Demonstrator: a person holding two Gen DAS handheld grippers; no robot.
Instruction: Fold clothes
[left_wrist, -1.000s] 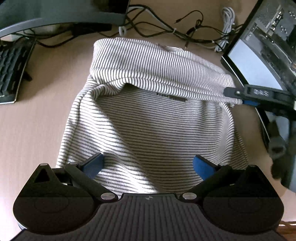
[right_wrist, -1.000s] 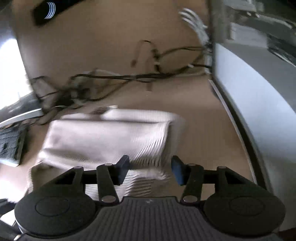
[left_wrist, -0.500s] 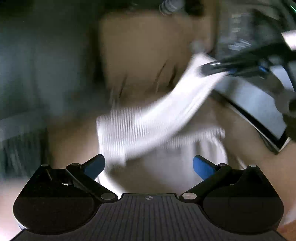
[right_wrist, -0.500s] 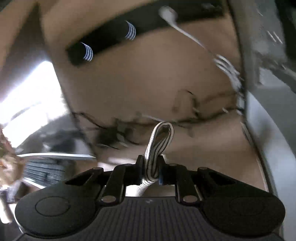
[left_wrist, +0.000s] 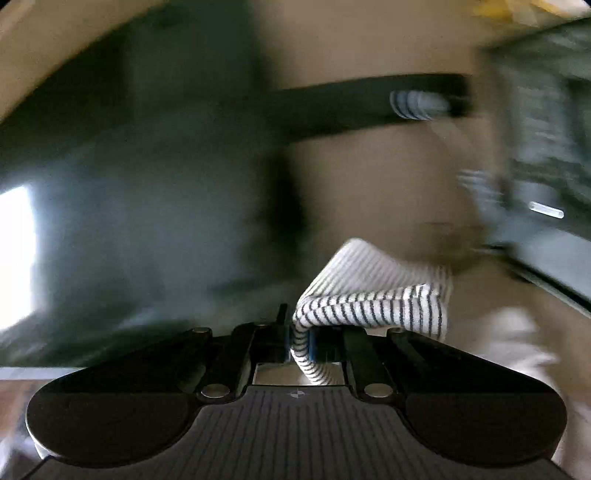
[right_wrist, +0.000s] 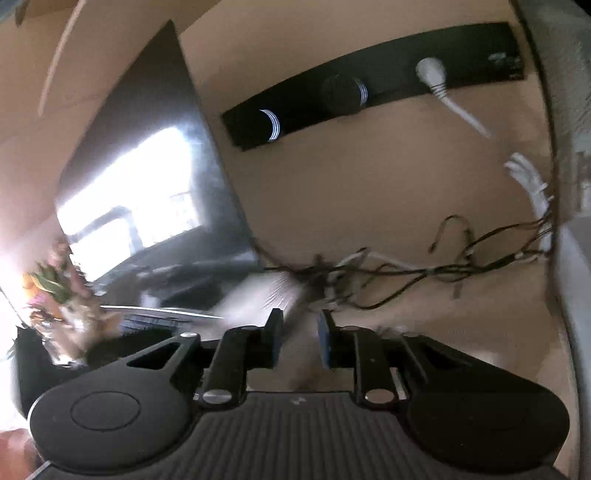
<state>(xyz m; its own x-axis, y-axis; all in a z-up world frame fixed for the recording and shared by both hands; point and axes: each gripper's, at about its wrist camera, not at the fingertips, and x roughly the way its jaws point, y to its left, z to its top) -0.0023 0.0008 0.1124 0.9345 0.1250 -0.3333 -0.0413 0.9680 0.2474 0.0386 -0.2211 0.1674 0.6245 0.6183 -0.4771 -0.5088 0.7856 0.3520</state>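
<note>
The striped white garment (left_wrist: 373, 295) is pinched in my left gripper (left_wrist: 300, 338), which is shut on a fold of it and lifted up; the cloth bunches over the right finger. The left wrist view is heavily blurred. My right gripper (right_wrist: 297, 339) has its jaws slightly apart with nothing between them. A pale blurred patch of the garment (right_wrist: 266, 295) shows just beyond its left finger in the right wrist view.
A dark monitor (right_wrist: 155, 177) stands at the left, a black power strip (right_wrist: 369, 88) with plugs lies on the tan desk (right_wrist: 369, 192), and tangled cables (right_wrist: 424, 269) run to the right. Flowers (right_wrist: 59, 295) sit at the far left.
My left gripper went from open above the garment to shut on a fold and lifted. My right gripper, shut on the garment half a second ago, has let go.
</note>
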